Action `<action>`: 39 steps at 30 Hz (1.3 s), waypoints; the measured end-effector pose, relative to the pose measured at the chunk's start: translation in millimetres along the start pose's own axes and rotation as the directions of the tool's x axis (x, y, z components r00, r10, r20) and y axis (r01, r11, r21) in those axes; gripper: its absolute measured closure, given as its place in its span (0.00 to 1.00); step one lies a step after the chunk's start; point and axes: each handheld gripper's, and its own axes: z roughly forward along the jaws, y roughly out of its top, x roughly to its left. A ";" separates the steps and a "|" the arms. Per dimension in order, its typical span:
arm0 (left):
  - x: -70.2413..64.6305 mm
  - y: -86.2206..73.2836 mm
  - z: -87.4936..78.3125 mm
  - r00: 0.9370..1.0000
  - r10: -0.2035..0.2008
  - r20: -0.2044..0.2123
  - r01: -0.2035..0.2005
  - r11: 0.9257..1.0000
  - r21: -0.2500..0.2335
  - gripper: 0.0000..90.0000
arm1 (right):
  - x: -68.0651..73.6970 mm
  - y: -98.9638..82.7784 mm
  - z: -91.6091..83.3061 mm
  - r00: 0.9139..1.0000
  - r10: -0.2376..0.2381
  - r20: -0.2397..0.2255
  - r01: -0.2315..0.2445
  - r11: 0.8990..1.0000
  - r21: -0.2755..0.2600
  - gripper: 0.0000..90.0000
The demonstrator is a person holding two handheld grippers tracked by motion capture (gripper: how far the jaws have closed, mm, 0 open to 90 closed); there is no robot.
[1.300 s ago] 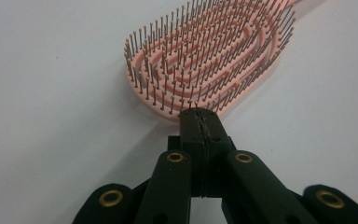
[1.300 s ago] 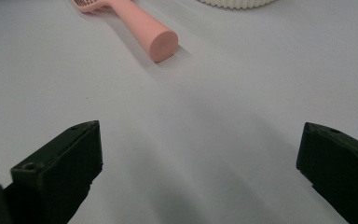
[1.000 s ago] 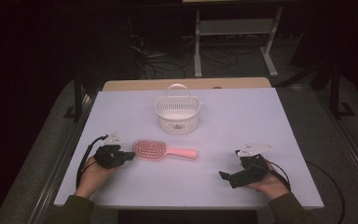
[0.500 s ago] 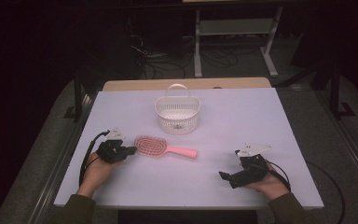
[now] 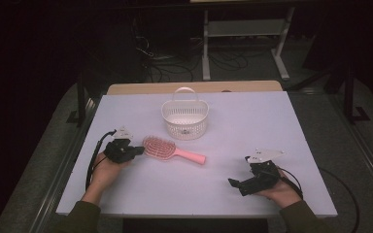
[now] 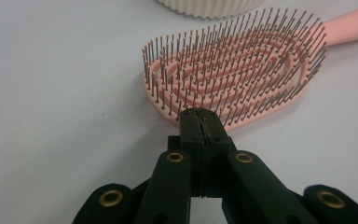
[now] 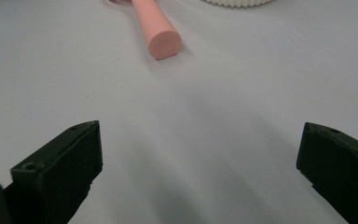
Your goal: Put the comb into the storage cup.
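I see left gripper clenched empty, tips at brush head's 9 o'clock edge; right gripper released, handle at 12 o'clock.

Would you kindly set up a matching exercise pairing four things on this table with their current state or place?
1 left gripper
2 right gripper
3 hairbrush
4 basket

a jaws wide open
b stands behind the brush
c jaws shut, tips at the bristle head
d lies flat, bristles up

Pairs: 1-c, 2-a, 3-d, 4-b
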 end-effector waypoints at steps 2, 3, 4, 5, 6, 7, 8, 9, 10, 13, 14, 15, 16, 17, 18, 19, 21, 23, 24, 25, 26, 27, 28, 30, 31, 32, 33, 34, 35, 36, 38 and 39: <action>1.5 1.1 1.4 1.000 0.003 0.000 -0.003 1.000 0.001 1.00 | 0.0 0.0 -0.1 1.000 0.000 0.000 0.000 1.000 -0.001 0.00; 1.6 1.3 2.1 1.000 0.000 0.000 0.000 1.000 0.001 1.00 | -0.1 0.1 -0.2 1.000 0.000 0.000 0.000 1.000 -0.001 0.00; 2.1 1.6 3.0 1.000 0.001 -0.001 -0.001 1.000 0.003 1.00 | -0.1 0.1 -0.2 1.000 0.000 0.001 0.000 1.000 -0.001 0.00; 2.1 1.6 3.0 1.000 0.001 -0.001 -0.001 1.000 0.003 1.00 | -0.2 0.0 -0.2 1.000 0.001 0.001 -0.001 1.000 -0.001 0.00; 3.0 2.6 4.8 1.000 0.000 -0.003 0.000 1.000 0.009 1.00 | -0.2 0.0 -0.2 1.000 0.001 0.001 -0.001 1.000 -0.001 0.00; 3.3 3.4 5.6 1.000 0.003 -0.005 -0.003 1.000 0.011 1.00 | -0.3 0.0 -0.1 1.000 0.001 0.001 -0.001 1.000 -0.001 0.00; 3.6 4.0 6.1 1.000 0.003 -0.006 -0.003 1.000 0.009 1.00 | -0.2 0.0 -0.1 1.000 0.001 0.001 -0.001 1.000 -0.001 0.00; 3.9 5.1 7.1 1.000 0.003 -0.007 -0.003 1.000 0.007 1.00 | -0.2 0.0 -0.1 1.000 0.000 0.001 0.000 1.000 0.000 0.00; 4.1 5.7 7.7 1.000 0.002 -0.007 -0.002 1.000 0.007 1.00 | -0.1 0.0 0.0 1.000 0.000 0.001 0.000 1.000 0.000 0.00; 5.0 7.7 10.7 1.000 -0.001 -0.009 0.001 1.000 0.009 1.00 | -0.2 -0.1 -0.1 1.000 -0.001 0.001 0.001 1.000 0.000 0.00; 5.3 8.5 12.2 1.000 0.003 -0.012 -0.002 1.000 0.010 1.00 | -0.2 -0.1 -0.1 1.000 0.001 0.001 -0.001 1.000 0.000 0.00; 5.4 9.1 13.3 1.000 0.008 -0.010 -0.007 1.000 0.012 1.00 | -0.5 0.0 0.0 1.000 0.000 0.001 0.000 1.000 0.000 0.00; 5.2 9.4 14.5 1.000 0.003 -0.011 -0.003 1.000 0.009 1.00 | -0.6 -0.1 -0.1 1.000 -0.001 0.002 0.001 1.000 0.000 0.00; 5.6 9.7 15.2 1.000 0.003 -0.012 -0.003 1.000 0.008 1.00 | -0.4 0.0 -0.2 1.000 0.000 0.001 0.000 1.000 -0.002 0.00; 5.6 9.7 15.2 1.000 0.003 -0.012 -0.003 1.000 0.008 1.00 | -0.4 -0.1 -0.2 1.000 -0.001 0.001 0.001 1.000 -0.002 0.00; 6.0 10.5 16.3 1.000 0.003 -0.011 -0.003 1.000 0.005 1.00 | -0.4 -0.1 -0.2 1.000 -0.001 0.001 0.001 1.000 -0.001 0.00; 5.7 11.4 17.4 1.000 0.002 -0.011 -0.002 1.000 0.005 1.00 | -0.6 -0.2 -0.2 1.000 -0.001 0.001 0.001 1.000 0.000 0.00; 4.9 12.6 19.0 1.000 0.002 -0.009 -0.002 1.000 0.003 1.00 | -0.6 -0.2 -0.3 1.000 0.000 0.001 0.000 1.000 0.000 0.00; 4.4 13.0 19.4 1.000 0.003 -0.009 -0.003 1.000 0.004 1.00 | -0.6 -0.2 -0.3 1.000 -0.002 0.001 0.002 1.000 0.001 0.00; 4.0 13.2 19.9 1.000 0.002 -0.006 -0.002 1.000 0.002 1.00 | -0.5 -0.2 -0.3 1.000 -0.001 0.001 0.001 1.000 0.000 0.00; 3.8 13.4 20.0 1.000 0.008 -0.003 -0.008 1.000 0.003 1.00 | -0.5 -0.2 -0.5 1.000 -0.002 0.001 0.002 1.000 0.001 0.00; 3.6 13.4 19.9 1.000 0.011 -0.001 -0.011 1.000 0.006 1.00 | -0.5 -0.2 -0.6 1.000 -0.002 0.001 0.002 1.000 -0.001 0.00; 3.5 13.5 19.9 1.000 0.012 0.001 -0.012 1.000 0.007 1.00 | -0.5 -0.2 -0.7 1.000 -0.001 0.001 0.001 1.000 0.000 0.00; 1.8 13.6 20.7 1.000 0.006 0.007 -0.006 1.000 0.003 1.00 | -0.7 -0.1 -0.4 1.000 0.000 0.001 0.000 1.000 0.000 0.00; 1.3 13.7 20.8 1.000 0.008 0.008 -0.008 1.000 0.003 1.00 | -0.6 -0.2 -0.3 1.000 0.000 0.001 0.000 1.000 0.001 0.00; 0.8 13.9 20.9 1.000 0.011 0.012 -0.011 1.000 0.005 1.00 | -0.5 -0.1 -0.2 1.000 0.000 0.000 0.000 1.000 0.000 0.00; 0.5 13.9 21.0 1.000 0.011 0.014 -0.011 1.000 0.005 1.00 | -0.3 -0.1 -0.2 1.000 -0.002 0.001 0.002 1.000 0.001 0.00; 0.2 13.9 21.0 1.000 0.010 0.017 -0.010 1.000 0.004 1.00 | -0.3 -0.1 -0.2 1.000 -0.002 0.001 0.002 1.000 0.001 0.00; -0.2 13.8 21.1 1.000 0.007 0.022 -0.007 1.000 0.004 1.00 | -0.3 0.0 -0.2 1.000 0.000 0.001 0.000 1.000 0.001 0.00; -0.2 13.8 21.1 1.000 0.007 0.022 -0.007 1.000 0.004 1.00 | -0.3 0.0 -0.2 1.000 0.000 0.001 0.000 1.000 0.001 0.00; -1.0 13.9 21.0 1.000 0.010 0.027 -0.010 1.000 0.007 1.00 | -0.5 -0.1 -0.3 1.000 0.000 0.001 0.000 1.000 0.001 0.00; -2.0 14.1 21.2 1.000 0.008 0.031 -0.008 1.000 0.007 1.00 | -0.8 -0.1 -0.3 1.000 -0.001 0.002 0.001 1.000 0.000 0.00</action>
